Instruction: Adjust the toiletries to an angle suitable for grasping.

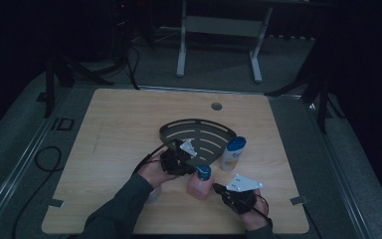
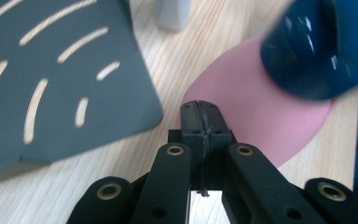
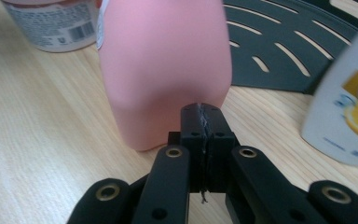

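Observation:
A pink bottle [image 1: 199, 185] with a dark blue cap [image 1: 203, 172] stands upright near the middle of the table's front. My left gripper [image 1: 192, 168] is just to its left, shut and empty. In the left gripper view the closed jaw tips [image 2: 200, 119] sit right above the pink bottle [image 2: 256, 107], near its blue cap [image 2: 307, 51]. My right gripper [image 1: 215, 187] is on the bottle's right, also shut with nothing in it. In the right gripper view its tips [image 3: 201, 122] are right at the foot of the pink bottle [image 3: 163, 70]; I cannot tell if they touch.
A dark slotted fan-shaped rack [image 1: 196, 133] lies flat behind the bottle. A white bottle with a blue cap [image 1: 233, 153] stands at the rack's right edge. A white labelled jar [image 3: 51, 23] stands by the left forearm. The wooden table [image 1: 109, 129] has a round hole [image 1: 216, 106].

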`<state>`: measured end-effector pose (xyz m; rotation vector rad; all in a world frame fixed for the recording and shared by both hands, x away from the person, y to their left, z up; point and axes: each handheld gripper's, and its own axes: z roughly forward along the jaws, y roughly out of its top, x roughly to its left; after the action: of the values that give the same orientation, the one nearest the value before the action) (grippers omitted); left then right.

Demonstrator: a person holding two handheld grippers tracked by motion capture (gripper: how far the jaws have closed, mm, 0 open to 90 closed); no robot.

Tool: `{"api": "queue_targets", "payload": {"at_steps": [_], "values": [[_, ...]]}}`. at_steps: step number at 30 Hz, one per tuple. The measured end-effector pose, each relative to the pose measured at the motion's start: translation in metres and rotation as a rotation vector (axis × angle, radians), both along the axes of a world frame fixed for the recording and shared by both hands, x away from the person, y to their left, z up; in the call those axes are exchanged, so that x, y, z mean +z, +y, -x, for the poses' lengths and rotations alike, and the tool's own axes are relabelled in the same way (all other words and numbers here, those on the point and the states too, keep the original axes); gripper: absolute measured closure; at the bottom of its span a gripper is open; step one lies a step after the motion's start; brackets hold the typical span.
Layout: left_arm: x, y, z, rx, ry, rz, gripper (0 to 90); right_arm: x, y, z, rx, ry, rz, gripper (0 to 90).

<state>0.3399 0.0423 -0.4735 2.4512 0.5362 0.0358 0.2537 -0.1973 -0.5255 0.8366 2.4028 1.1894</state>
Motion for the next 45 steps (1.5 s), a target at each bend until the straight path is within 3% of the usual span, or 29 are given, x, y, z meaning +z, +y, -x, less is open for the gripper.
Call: {"api": "queue_targets", "payload": {"at_steps": [4,6,9,13,17,20,29,32,35,37,45], "values": [[-0.002,0.005,0.003,-0.005,0.013,0.019,90.0,0.001,0.004,0.000,-0.019,-0.016,0.020,88.6],[-0.003,0.005,0.005,-0.004,0.007,0.003,89.8,0.002,0.004,0.002,-0.018,-0.014,0.019,88.3],[-0.007,0.008,0.009,-0.005,0.018,-0.015,89.4,0.007,0.004,0.009,0.005,-0.024,-0.001,87.9],[-0.014,0.003,0.014,-0.011,0.021,-0.071,89.5,0.014,0.006,0.022,0.046,-0.025,-0.047,87.9],[-0.015,0.001,0.014,-0.017,0.031,-0.073,89.6,0.018,0.012,0.029,0.080,-0.025,-0.052,88.0],[-0.014,-0.014,0.017,-0.037,0.027,-0.082,89.6,0.008,0.023,0.030,0.106,-0.007,-0.029,88.7],[-0.016,-0.044,0.011,-0.017,0.018,-0.065,89.6,-0.001,0.012,0.023,0.040,0.008,-0.026,89.6],[-0.016,-0.057,0.007,0.011,-0.008,-0.070,89.6,-0.005,0.007,0.016,0.006,0.015,-0.010,89.6],[-0.017,-0.059,0.005,0.019,-0.006,-0.065,89.6,-0.006,0.004,0.011,-0.002,0.018,-0.011,89.6],[-0.019,-0.067,-0.003,0.054,0.000,-0.040,89.5,-0.007,-0.002,0.003,-0.029,0.022,-0.006,89.7],[-0.020,-0.078,-0.010,0.081,-0.006,-0.021,89.4,-0.008,-0.016,-0.009,-0.073,0.029,0.008,89.8]]}}
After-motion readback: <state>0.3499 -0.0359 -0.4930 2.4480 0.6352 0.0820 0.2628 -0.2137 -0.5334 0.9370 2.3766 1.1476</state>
